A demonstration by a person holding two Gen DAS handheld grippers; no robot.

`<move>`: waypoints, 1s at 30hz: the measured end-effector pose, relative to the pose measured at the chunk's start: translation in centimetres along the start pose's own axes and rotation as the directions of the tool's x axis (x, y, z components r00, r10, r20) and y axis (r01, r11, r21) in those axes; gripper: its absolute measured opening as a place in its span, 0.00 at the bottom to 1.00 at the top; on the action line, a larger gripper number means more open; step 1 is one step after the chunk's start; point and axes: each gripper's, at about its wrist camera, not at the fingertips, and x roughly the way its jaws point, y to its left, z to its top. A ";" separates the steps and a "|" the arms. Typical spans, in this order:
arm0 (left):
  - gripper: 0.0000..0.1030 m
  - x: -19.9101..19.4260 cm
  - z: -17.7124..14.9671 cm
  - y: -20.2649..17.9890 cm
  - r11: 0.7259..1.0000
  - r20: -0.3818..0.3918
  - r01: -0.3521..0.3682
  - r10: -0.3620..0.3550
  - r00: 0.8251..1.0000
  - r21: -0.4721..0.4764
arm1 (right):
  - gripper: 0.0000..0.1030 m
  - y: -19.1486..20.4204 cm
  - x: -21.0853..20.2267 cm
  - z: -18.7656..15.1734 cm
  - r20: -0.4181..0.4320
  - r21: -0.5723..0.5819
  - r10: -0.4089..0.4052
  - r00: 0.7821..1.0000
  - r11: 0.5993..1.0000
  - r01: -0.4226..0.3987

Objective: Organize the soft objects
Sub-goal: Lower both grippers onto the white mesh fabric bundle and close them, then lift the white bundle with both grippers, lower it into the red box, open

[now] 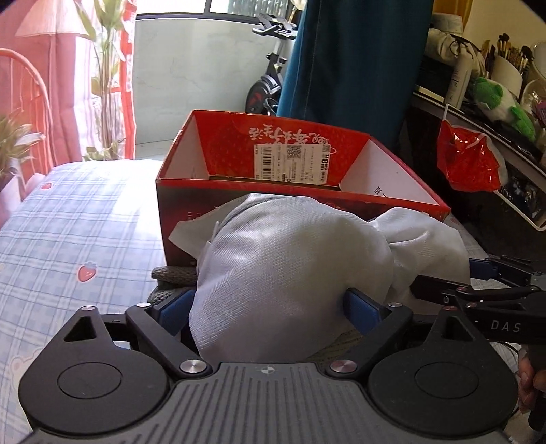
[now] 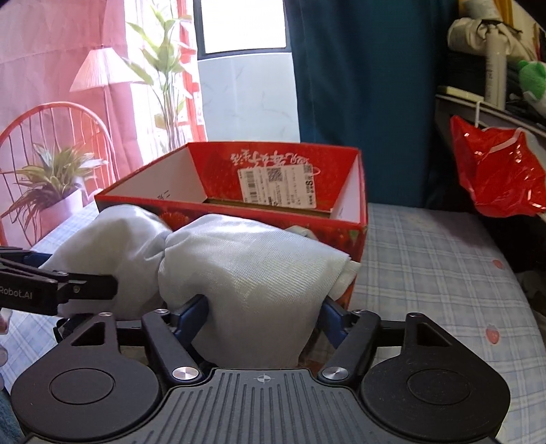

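Bunched pale grey cloth (image 1: 290, 273) against open red box (image 1: 392, 199) on bed.

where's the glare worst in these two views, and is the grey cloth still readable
Left wrist view: sunlight washes out the checked bedsheet beside the red box; the grey cloth stays readable, its weave visible. Right wrist view: the window is blown out to white, the cloth evenly lit. Both views bend straight lines near the edges.
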 end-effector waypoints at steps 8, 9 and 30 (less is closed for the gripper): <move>0.45 1.4 0.7 -0.5 0.997 0.001 0.072 -0.072 0.997 0.023 | 0.47 -0.3 1.7 0.3 -0.023 -0.008 0.041 0.999 0.999 -0.042; 0.42 1.4 0.7 -0.7 0.997 0.004 0.070 -0.070 0.998 0.029 | 0.43 -0.3 1.8 0.3 -0.025 -0.007 0.048 0.999 0.999 -0.048; 0.22 -4.3 3.7 -2.5 0.997 0.152 0.028 -0.039 0.988 0.073 | 0.26 -0.7 -3.4 3.4 0.112 -0.001 0.135 0.985 0.991 -0.136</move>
